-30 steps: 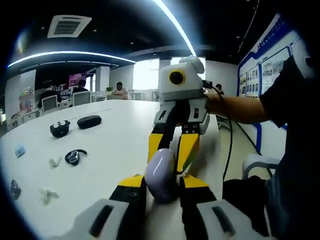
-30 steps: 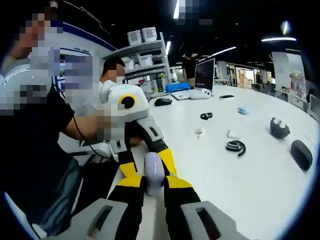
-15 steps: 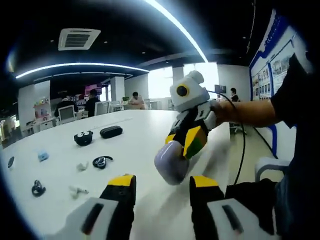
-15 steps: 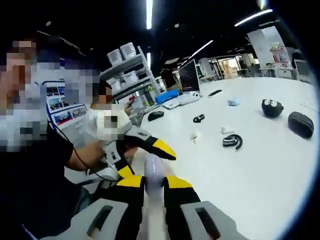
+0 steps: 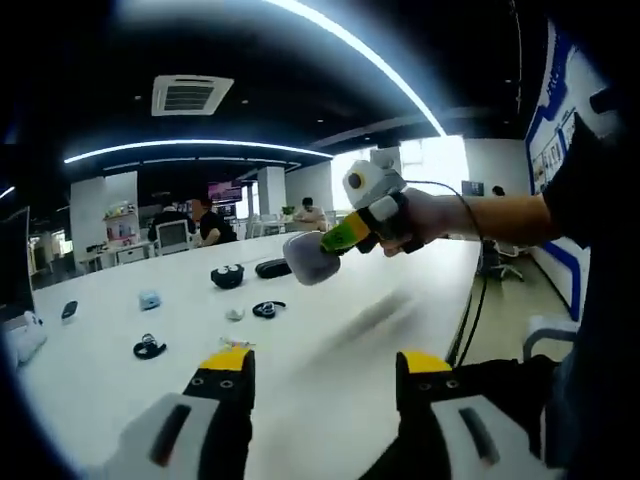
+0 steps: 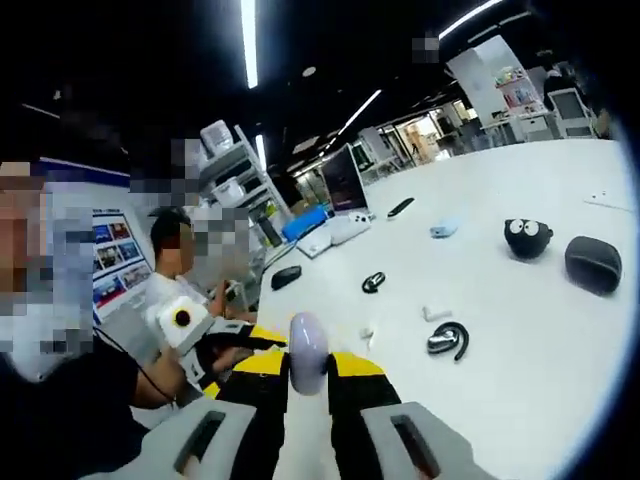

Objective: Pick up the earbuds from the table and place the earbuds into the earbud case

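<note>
Right gripper point(image 6: 308, 372) clamps earbud case point(image 6: 307, 351) above surface point(image 6: 520, 330) | left gripper point(image 5: 325, 368) jaws apart, holding nothing | earbuds point(image 6: 446, 339) lie on surface

My feeds are bright under ceiling light strips point(image 5: 360, 50), with window glare point(image 5: 440, 160). The table point(image 5: 340, 330) shows motion blur; edges bend.

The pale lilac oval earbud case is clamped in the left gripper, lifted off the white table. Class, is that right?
Not quite. The pale lilac oval earbud case is clamped in the right gripper; the left gripper is open. The right gripper view shows it, lifted off the white table.
</note>
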{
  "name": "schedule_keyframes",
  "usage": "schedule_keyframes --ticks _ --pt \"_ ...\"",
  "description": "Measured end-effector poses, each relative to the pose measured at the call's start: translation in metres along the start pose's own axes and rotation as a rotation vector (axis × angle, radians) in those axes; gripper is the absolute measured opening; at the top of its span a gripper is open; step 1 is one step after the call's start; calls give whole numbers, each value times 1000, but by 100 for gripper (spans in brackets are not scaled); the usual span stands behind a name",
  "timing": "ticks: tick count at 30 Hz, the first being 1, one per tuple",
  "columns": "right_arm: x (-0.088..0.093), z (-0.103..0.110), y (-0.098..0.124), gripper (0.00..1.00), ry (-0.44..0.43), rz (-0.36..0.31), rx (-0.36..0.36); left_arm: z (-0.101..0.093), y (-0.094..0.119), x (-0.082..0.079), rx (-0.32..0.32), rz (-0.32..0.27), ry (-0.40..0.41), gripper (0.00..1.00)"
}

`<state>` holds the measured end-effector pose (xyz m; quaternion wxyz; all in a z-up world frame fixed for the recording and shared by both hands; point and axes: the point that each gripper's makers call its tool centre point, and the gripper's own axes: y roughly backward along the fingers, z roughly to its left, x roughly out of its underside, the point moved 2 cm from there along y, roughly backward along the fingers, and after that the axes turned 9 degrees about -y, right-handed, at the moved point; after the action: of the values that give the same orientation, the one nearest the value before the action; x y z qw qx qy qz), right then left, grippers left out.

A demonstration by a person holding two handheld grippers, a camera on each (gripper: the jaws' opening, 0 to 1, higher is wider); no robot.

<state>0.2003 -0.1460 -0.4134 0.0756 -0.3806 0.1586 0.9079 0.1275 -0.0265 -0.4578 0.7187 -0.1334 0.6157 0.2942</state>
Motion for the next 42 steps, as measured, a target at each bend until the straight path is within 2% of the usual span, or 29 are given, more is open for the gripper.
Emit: schedule_keyframes --ticks 5,11,17,24,31,35,42 --pt "-24 -13 -19 14 -66 -24 13 19 26 4 -61 -8 20 58" --pt "-50 -34 -41 14 -146 -71 52 31 39 5 -93 -18 36 57" --pt "-78 -58 -62 14 -195 -89 100 41 42 7 -107 -25 52 58" --pt "-100 -104 -86 14 -301 -79 218 50 49 13 -120 -14 64 57" --pt "-127 -138 -109 14 -411 -98 259 61 49 20 -135 -10 95 57" --pt "-136 -152 -122 14 -448 -85 294 64 46 21 -127 -9 100 57" --pt "-135 -176 -136 14 -486 -3 375 65 43 22 -106 5 92 57"
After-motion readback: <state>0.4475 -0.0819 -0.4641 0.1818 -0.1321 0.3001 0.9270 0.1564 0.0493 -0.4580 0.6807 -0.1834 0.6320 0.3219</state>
